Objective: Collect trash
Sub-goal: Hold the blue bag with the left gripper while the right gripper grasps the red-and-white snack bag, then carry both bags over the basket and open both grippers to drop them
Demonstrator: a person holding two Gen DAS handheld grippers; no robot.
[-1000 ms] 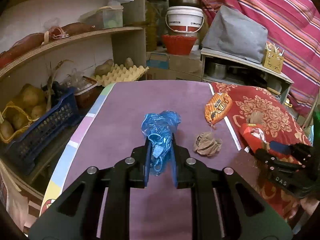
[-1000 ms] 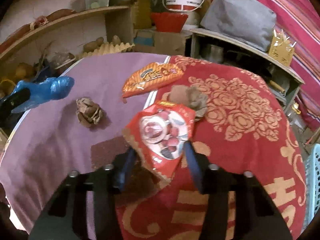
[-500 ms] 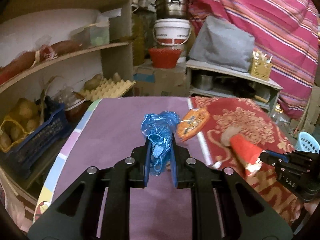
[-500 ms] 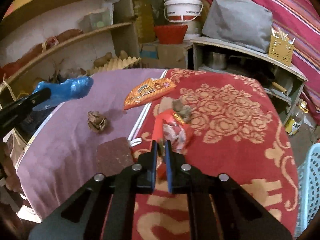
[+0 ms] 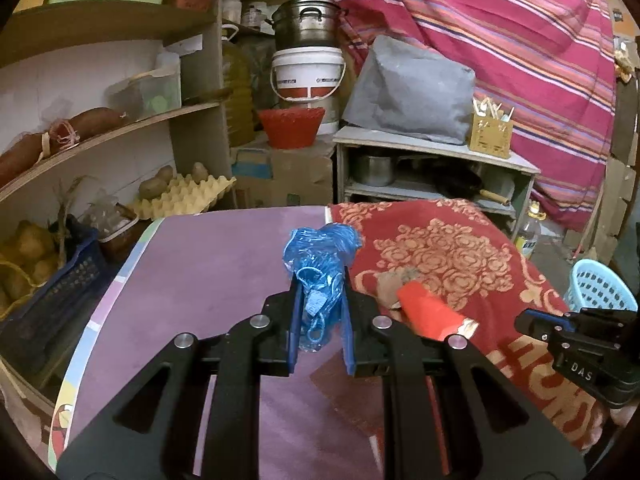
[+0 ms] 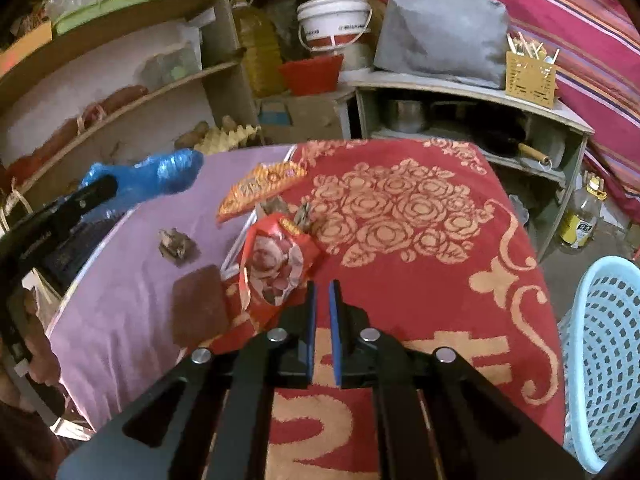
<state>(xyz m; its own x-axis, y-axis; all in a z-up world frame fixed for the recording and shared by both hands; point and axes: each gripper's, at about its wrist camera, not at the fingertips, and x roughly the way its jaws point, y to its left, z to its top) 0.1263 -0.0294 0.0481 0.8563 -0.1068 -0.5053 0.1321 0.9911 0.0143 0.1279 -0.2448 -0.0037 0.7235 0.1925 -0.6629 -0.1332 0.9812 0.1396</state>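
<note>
Left hand-held gripper (image 5: 320,300) clamped on blue bag (image 5: 320,256); right hand-held gripper (image 6: 322,292) nearly together, empty, red wrapper (image 6: 276,268) just left.

- One blue plastic bag (image 5: 320,256), crumpled.
- Two snack wrappers: a red wrapper (image 6: 276,268) and an orange wrapper (image 6: 260,186).
- One brown paper wad (image 6: 174,242) on the purple cloth.
- One light-blue basket (image 6: 604,360).
- One white bucket (image 5: 308,74).
- One steel pot (image 5: 306,28).
- One egg tray (image 5: 184,196).
</note>
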